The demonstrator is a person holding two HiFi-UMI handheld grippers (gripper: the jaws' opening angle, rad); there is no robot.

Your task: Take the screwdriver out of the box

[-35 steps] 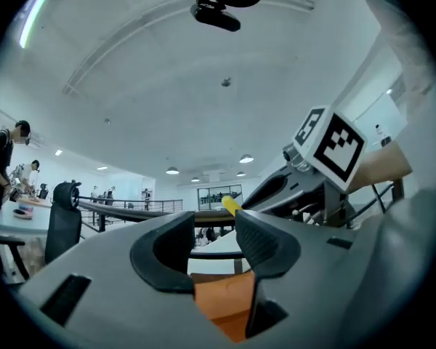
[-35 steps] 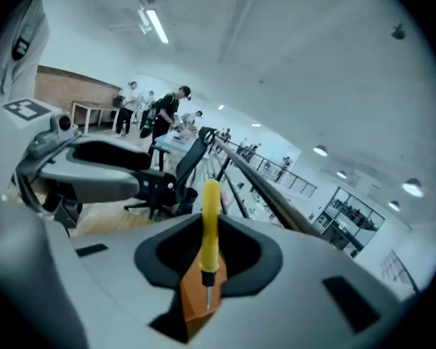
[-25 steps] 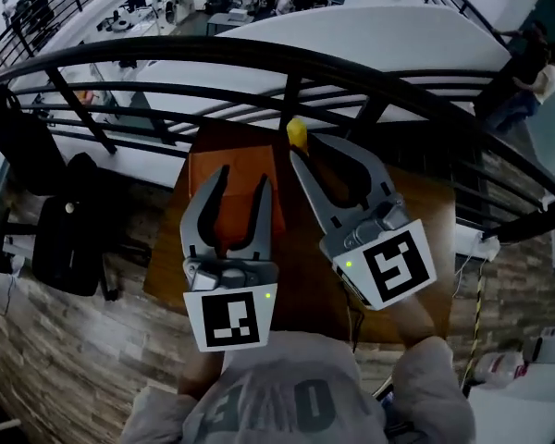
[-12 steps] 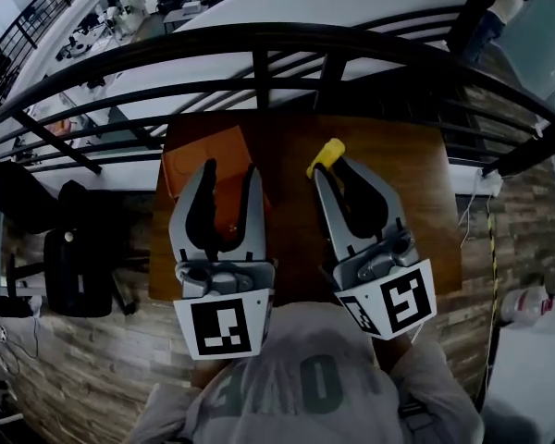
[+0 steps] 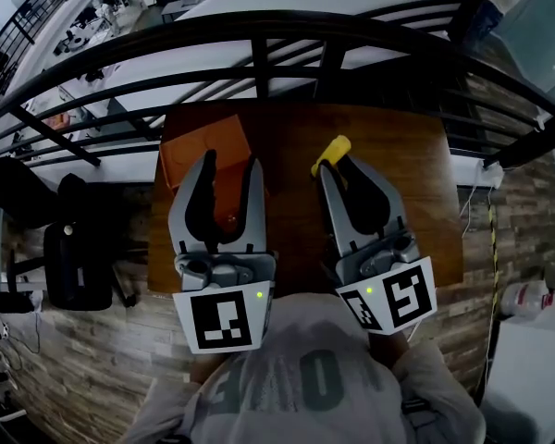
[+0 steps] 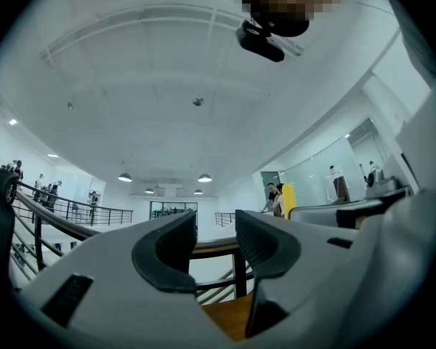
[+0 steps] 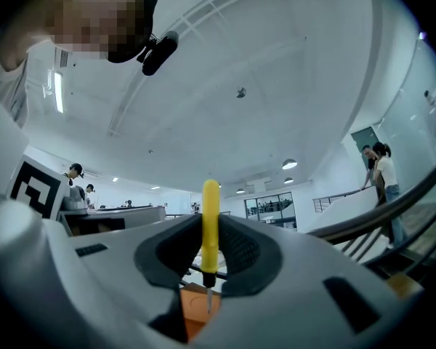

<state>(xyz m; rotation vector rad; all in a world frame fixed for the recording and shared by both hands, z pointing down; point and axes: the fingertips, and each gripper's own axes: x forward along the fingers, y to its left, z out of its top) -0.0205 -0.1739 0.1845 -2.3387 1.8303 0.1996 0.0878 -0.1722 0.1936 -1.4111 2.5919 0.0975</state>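
Note:
A yellow-handled screwdriver (image 7: 210, 224) stands upright between the jaws of my right gripper (image 7: 209, 257), metal tip pointing down; the gripper is shut on its handle. In the head view the screwdriver (image 5: 333, 150) sticks out past the right gripper (image 5: 338, 166) over the bare wooden table (image 5: 398, 183), to the right of the orange box (image 5: 203, 151). My left gripper (image 5: 229, 163) hangs over the box's near right part, open with nothing between its fingers. In the left gripper view the left gripper (image 6: 214, 244) shows a clear gap, and the screwdriver (image 6: 288, 200) appears at right.
A black metal railing (image 5: 287, 40) runs just beyond the table's far edge, with a lower floor behind it. A black chair with a bag (image 5: 69, 248) stands left of the table. A person (image 5: 486, 7) stands at the far right by the railing.
The right gripper has carried the screwdriver rightward, away from the orange box, and rolled it more upright. The left gripper shifted slightly and stays open above the box.

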